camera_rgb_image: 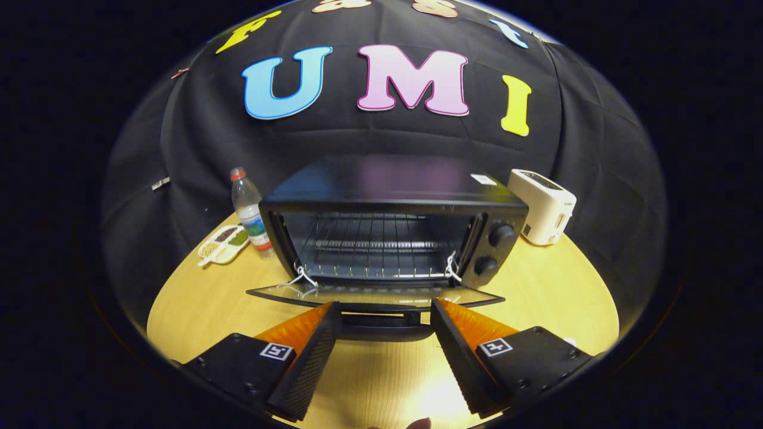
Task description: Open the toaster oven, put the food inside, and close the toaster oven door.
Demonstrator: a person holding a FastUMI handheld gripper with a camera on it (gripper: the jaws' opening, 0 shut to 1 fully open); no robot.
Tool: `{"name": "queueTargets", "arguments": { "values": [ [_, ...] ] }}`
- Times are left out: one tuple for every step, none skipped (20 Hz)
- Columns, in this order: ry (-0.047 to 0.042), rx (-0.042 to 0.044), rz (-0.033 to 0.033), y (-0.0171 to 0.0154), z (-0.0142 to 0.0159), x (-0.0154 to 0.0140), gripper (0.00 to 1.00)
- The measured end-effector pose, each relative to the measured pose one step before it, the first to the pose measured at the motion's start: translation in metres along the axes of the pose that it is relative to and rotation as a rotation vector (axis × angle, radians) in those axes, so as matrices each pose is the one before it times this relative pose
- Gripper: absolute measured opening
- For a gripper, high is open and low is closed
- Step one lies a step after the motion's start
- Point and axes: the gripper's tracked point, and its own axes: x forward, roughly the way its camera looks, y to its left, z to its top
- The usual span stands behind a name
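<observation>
- The claw (pixel 384 310) is released, its two fingers spread wide with nothing between them but bare counter (pixel 197 310); the fingertips sit at either end of the door handle (pixel 384 322), and whether they touch it is hard to tell through the fisheye bend
- The toaster oven (pixel 393 226) stands in the middle of the round wooden counter, just ahead of the fingers; its glass door (pixel 375 296) lies folded down flat toward the claw, so the cavity is open
- Inside, a wire rack (pixel 375 244) spans the cavity; nothing rests on it
- White strings (pixel 302 278) hang at both lower corners of the opening, where the door hinges
- Two round knobs (pixel 495 250) sit one above the other on the oven's right-hand panel
- To the left of the oven, close beside its wall, a clear plastic water bottle (pixel 250 214) with a red cap stands upright
- Just left of the bottle lies a small white divided tray (pixel 222 244) with brownish and green contents in separate compartments; well apart from the claw
- To the right of the oven, near its back corner, stands a white pop-up toaster (pixel 543 205)
- The lowered door and its handle lie between the fingers and the cavity
</observation>
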Motion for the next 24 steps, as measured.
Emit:
{"name": "queueTargets", "arguments": {
  "values": [
    [0.02828,0.01071,0.0049,-0.00068,-0.01316,-0.0013,0.97],
    [0.02118,0.01536,0.00635,-0.00113,-0.01282,-0.0001,0.97],
    [0.02009,0.01352,-0.0047,-0.00359,-0.01004,-0.0001,0.97],
    [0.01915,0.00934,-0.00394,-0.003,-0.00639,0.00124,0.97],
    [0.01421,0.00809,0.00094,-0.00168,-0.00475,0.00097,0.97],
    [0.00998,0.00214,0.00195,-0.00056,-0.00264,0.00039,0.97],
    [0.00541,-0.00046,-0.00058,-0.00121,-0.00012,-0.00041,0.97],
    [-0.00247,0.00136,0.00362,0.00045,0.00155,-0.00127,0.97],
    [-0.00277,0.0038,0.00247,0.00027,0.00088,-0.00275,0.97],
    [0.00414,0.00516,0.0042,-0.00055,0.00081,-0.00372,0.97],
    [0.00715,0.004,-0.00158,-0.00227,0.00082,-0.00435,0.97],
    [0.00909,0.00633,0.00107,-0.00227,0.00099,-0.00585,0.97],
    [0.01513,0.01057,-0.00044,-0.0031,0.00165,-0.00502,0.97],
    [0.0227,0.00946,0.00961,-0.00266,0.00032,-0.00619,0.97],
    [0.03596,0.00812,0.01242,-0.00355,-0.00247,-0.00777,0.97],
    [0.04215,0.01122,0.01145,-0.00534,-0.00221,-0.00971,0.97],
    [0.03797,0.01936,0.00845,-0.00772,-0.00137,-0.01239,0.97],
    [0.02865,0.02159,-0.00483,-0.01177,0.00095,-0.01187,0.97],
    [0.0221,0.01847,-0.00376,-0.01352,0.00155,-0.01105,0.97],
    [0.01625,0.00885,-0.00168,-0.01647,0.00242,-0.01031,0.97],
    [0.01389,0.0044,0.00338,-0.01692,0.00198,-0.00862,0.97],
    [0.01884,0.00513,0.01628,-0.01521,0.00162,-0.00624,0.97],
    [0.03569,0.00728,0.01629,-0.01582,-0.00308,-0.00501,0.99],
    [0.04493,0.00861,0.00856,-0.01831,-0.00506,-0.00372,0.98]
  ]
}}
